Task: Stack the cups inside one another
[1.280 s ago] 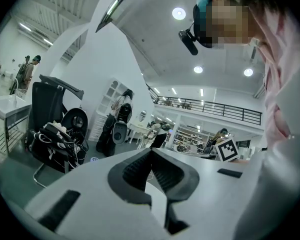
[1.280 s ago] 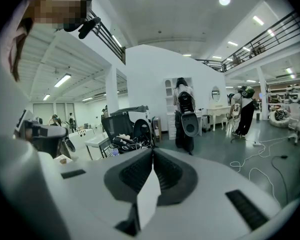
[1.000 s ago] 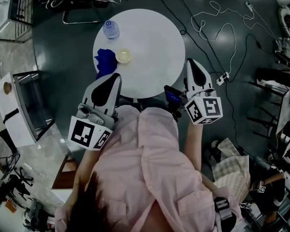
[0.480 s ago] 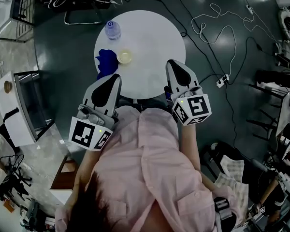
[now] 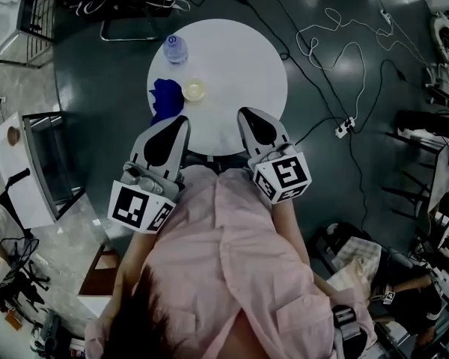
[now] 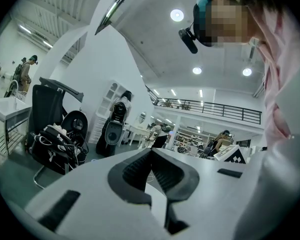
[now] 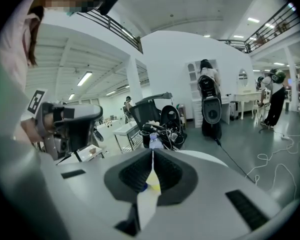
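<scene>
Jaws pressed together, empty, on my left gripper (image 5: 179, 120) and right gripper (image 5: 247, 114), both at the table's (image 5: 239, 66) six o'clock edge. Yellow cup (image 5: 194, 89) sits near nine o'clock, blue thing (image 5: 163, 96) just beside it. I'd open wide first, then descend squarely over its rim.

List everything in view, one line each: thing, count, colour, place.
table: one, white, round, ahead of the person
bottle: one, clear, table's far left edge
cup: one, yellow, upright, table's left side
blue thing: one, blue, just left of the cup at the table's edge; kind unclear
power strip: one, white, floor right of the table
cables: several, white and black, floor right of the table
cabinet: one, white, floor at far left
shirt: one, pink, on the person
left gripper: white and black, shut, empty, over the table's near edge
right gripper: white and black, shut, empty, over the table's near edge
</scene>
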`<state>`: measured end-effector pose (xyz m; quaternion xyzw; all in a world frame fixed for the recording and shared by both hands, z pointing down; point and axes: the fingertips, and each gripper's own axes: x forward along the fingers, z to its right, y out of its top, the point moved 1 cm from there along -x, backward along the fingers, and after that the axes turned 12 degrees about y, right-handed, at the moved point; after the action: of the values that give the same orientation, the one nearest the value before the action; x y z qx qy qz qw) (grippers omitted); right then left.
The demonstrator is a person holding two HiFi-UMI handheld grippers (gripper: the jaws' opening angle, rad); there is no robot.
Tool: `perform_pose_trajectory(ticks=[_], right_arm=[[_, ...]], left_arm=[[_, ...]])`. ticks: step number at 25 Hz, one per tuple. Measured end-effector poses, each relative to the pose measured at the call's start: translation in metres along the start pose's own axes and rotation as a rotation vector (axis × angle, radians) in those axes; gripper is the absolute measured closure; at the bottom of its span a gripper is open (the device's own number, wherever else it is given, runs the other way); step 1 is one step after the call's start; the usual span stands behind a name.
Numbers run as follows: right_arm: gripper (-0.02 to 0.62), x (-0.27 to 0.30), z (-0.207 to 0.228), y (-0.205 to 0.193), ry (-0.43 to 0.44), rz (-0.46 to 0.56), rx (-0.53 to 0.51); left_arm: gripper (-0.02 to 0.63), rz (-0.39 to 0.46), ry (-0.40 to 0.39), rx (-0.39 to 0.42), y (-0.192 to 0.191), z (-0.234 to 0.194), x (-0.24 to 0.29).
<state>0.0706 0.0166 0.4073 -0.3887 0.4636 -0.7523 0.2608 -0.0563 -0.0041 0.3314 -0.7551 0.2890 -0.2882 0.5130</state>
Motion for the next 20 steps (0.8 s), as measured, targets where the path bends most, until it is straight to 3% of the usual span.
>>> perform_pose_trajectory(ticks=[20], right_arm=[[0.561,0.0042,-0.0013,-0.0015,-0.004,-0.01,0.004]], left_arm=[[0.592,-0.002,0.003,-0.009,0.0011,-0.0059,0.0015]])
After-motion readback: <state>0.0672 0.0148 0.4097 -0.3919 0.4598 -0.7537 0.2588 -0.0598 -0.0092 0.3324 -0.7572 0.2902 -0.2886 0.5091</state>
